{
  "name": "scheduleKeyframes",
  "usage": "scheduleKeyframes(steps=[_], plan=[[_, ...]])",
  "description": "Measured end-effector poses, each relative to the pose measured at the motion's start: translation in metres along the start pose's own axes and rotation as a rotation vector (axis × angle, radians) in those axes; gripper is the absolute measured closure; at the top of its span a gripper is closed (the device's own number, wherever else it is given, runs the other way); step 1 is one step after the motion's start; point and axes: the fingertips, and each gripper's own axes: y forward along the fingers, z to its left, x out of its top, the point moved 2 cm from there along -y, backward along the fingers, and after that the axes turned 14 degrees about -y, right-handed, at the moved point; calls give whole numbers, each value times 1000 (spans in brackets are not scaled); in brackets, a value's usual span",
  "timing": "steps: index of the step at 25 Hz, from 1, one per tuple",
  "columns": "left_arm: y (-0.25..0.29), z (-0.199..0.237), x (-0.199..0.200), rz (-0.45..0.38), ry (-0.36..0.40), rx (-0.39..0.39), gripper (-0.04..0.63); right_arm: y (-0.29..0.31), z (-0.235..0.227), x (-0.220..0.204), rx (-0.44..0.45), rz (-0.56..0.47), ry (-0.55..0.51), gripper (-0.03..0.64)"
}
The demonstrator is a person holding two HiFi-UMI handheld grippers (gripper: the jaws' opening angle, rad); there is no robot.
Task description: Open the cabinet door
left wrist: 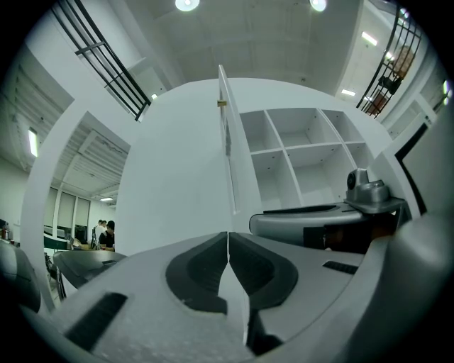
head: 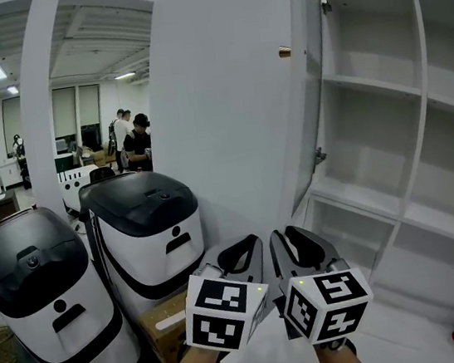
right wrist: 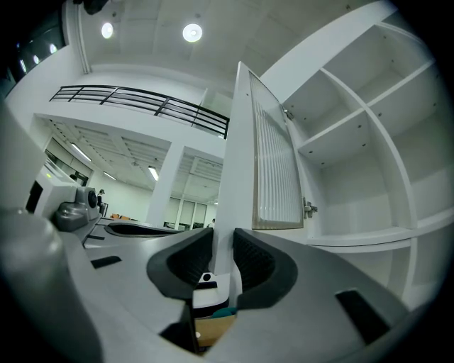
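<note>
White cabinet door [head: 231, 92] stands swung wide ahead of you, with the shelves [head: 373, 89] exposed to its right. Your left tool [head: 241, 252] is closed tight on nothing. Your right tool [head: 297, 244] sits slightly parted, gripping nothing.

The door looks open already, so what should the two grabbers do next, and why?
Probably just draw both back. The cabinet door stands wide open, baring the shelves; the right gripper has jaws apart, gripping nothing, and the left gripper is shut and empty, so nothing seems left to pull.
</note>
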Motion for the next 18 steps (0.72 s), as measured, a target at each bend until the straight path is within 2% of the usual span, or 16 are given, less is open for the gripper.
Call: scheduleKeyframes(steps=[13,18], plan=[[-4,37,2,-1,11,8,577,38,24,2,18,-3,-15,511],[-3,47,0,7,14,15,577,51,30,2,49,-3,3,522]])
